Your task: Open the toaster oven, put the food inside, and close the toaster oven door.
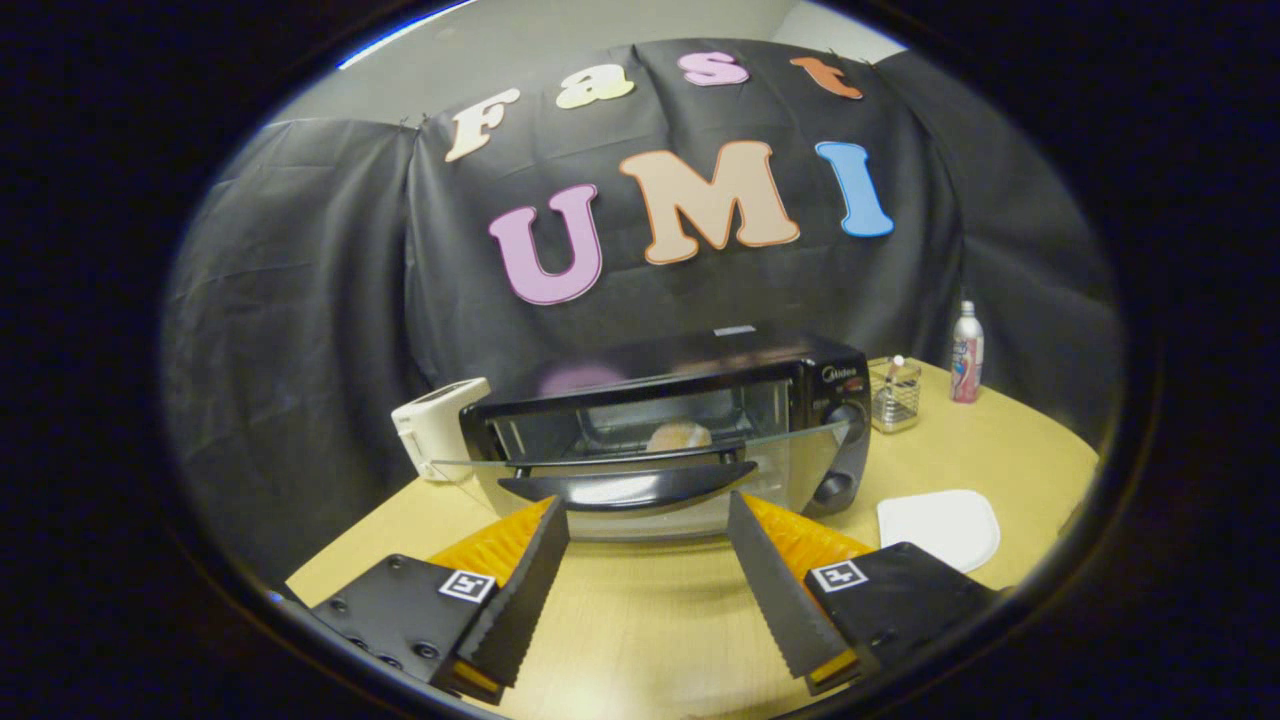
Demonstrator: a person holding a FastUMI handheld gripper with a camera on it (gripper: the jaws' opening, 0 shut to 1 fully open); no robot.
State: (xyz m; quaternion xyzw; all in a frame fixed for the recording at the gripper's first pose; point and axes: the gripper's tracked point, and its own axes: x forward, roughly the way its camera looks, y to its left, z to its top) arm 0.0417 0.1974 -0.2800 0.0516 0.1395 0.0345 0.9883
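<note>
A black toaster oven (820, 385) stands on the wooden table just beyond my fingers. Its glass door (790, 460) hangs partly open, tilted toward me, with the black handle (628, 488) along its front edge. Inside, on the rack, lies a pale round piece of food (678, 436), seen through the glass. My gripper (648, 512) is open, its fingertips a little short of the handle, one to each side of the handle's middle. Nothing is between the fingers.
A white plate (940, 527) lies on the table (1010, 450) to the right of the oven. Behind it stand a clear cup (894, 395) and a bottle (966, 353). A white boxy appliance (437, 427) sits to the oven's left, near the table's edge.
</note>
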